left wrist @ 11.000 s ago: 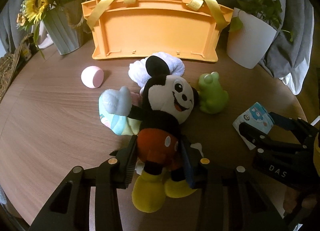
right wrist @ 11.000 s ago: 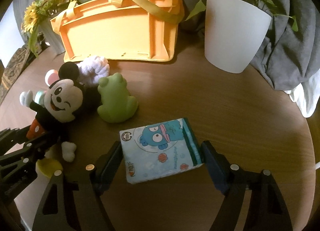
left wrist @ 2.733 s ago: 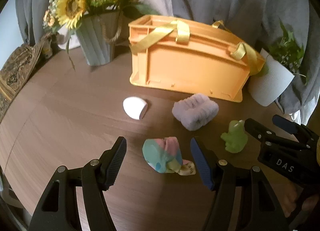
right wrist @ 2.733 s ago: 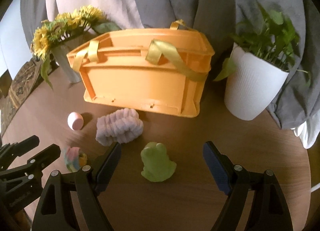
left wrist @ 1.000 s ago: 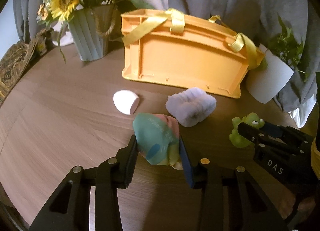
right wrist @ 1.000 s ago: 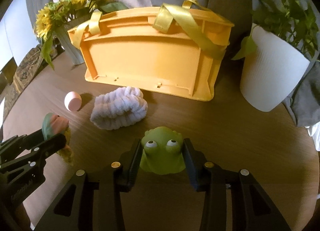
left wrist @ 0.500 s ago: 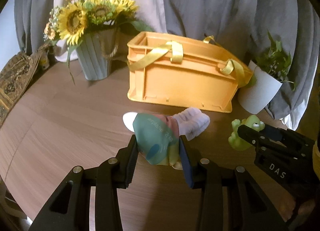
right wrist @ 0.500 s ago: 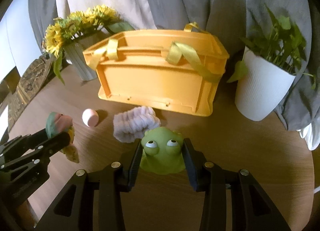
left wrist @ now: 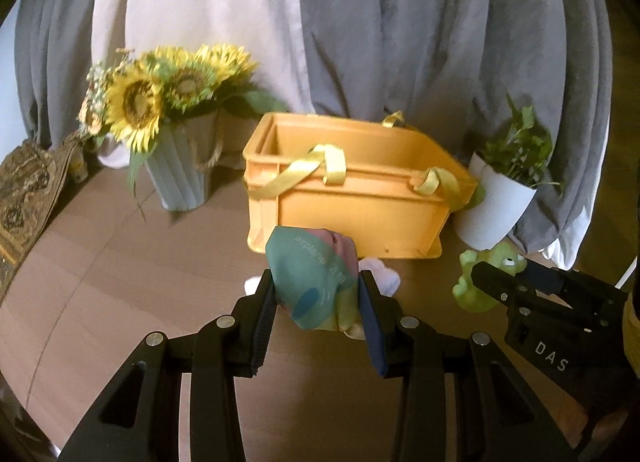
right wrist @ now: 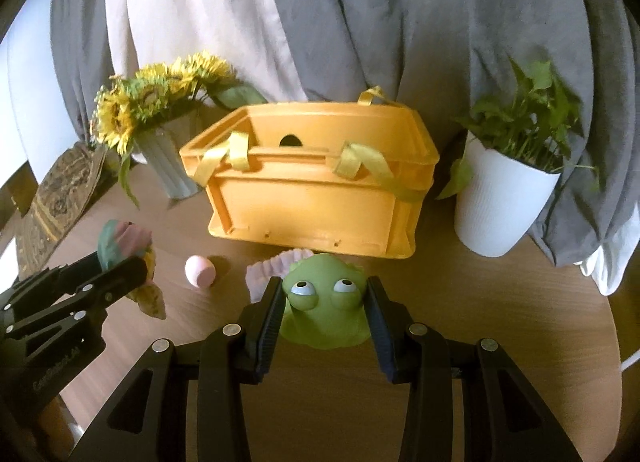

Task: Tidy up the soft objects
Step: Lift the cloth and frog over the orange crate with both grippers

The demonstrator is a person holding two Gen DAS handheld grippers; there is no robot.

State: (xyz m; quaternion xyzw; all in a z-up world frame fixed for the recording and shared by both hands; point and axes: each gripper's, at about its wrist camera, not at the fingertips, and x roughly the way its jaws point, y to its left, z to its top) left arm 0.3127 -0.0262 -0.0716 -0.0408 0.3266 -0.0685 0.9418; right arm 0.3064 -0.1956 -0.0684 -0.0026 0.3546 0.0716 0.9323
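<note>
Left gripper [left wrist: 318, 304] is clamped on a soft teal-and-pink cloth toy [left wrist: 312, 282], low centre of the left wrist view, lifted clear of the table [left wrist: 120, 262]; toy bulges up above the pads, print on it reads "airplane"; same toy shows at left of the right wrist view, pinched in the black jaws, a yellowish bit hanging under it.

Right gripper [right wrist: 324, 312] is clamped on the green frog toy [right wrist: 322, 310], bottom centre of the right wrist view, eyes facing the camera; frog squeezed between both pads, held above the tabletop; in the left wrist view it sits at lower right, partly behind the right gripper body marked "DAS".

Orange crate [right wrist: 316, 198] with yellow strap handles stands upright at mid-frame in both views, open top; something dark shows at its inner far wall, cannot tell what.

On the table in front of the crate: lilac fluffy band [right wrist: 266, 268], just above the frog and partly hidden by it; pink round ball [right wrist: 200, 271] to its left, apart from it.

Sunflower vase [left wrist: 180, 174] at left of the crate; white potted plant [right wrist: 504, 206] at right; grey and white curtains [left wrist: 360, 22] fill the upper frame; patterned brown piece [left wrist: 24, 190] at far left edge.
</note>
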